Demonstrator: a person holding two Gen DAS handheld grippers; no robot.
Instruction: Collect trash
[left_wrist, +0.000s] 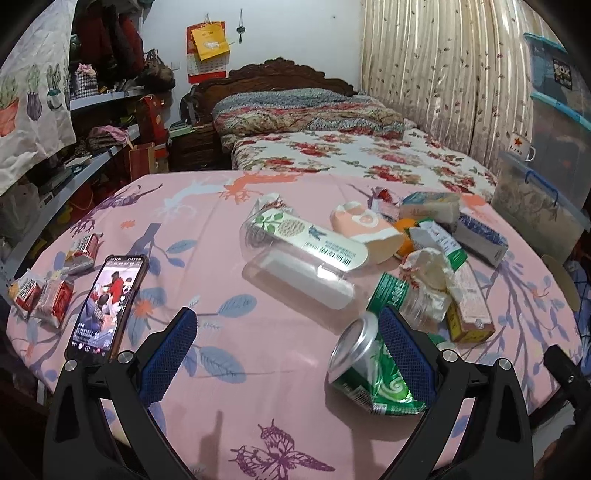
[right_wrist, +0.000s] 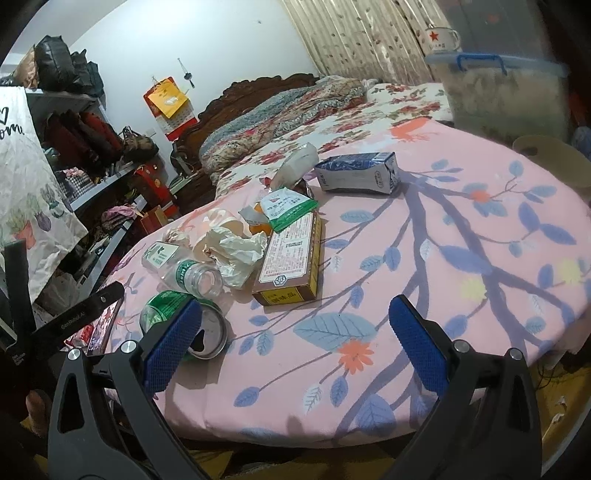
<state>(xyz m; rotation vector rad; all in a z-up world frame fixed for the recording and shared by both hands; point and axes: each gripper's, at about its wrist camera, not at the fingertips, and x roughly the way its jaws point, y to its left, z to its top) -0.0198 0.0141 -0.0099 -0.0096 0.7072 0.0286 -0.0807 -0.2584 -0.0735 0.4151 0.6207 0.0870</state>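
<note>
Both tools hover with their blue pads spread apart, gripping nothing. The left tool (left_wrist: 286, 356) sits low over the pink surface (left_wrist: 221, 398), its right pad just beside a crushed green can (left_wrist: 364, 373) lying on its side. The right tool (right_wrist: 295, 341) is above bare cloth, near a yellow-edged box (right_wrist: 291, 258), crumpled paper (right_wrist: 240, 247) and a clear bottle (right_wrist: 192, 275)

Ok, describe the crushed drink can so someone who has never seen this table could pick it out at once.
Start at the round table with the pink leaf-print cloth, then go to the heap of packaging on it. The can lies on its side at the heap's near edge, just in front of the clear plastic bottle. It is the only metal item: green, dented, silver top showing.
</note>
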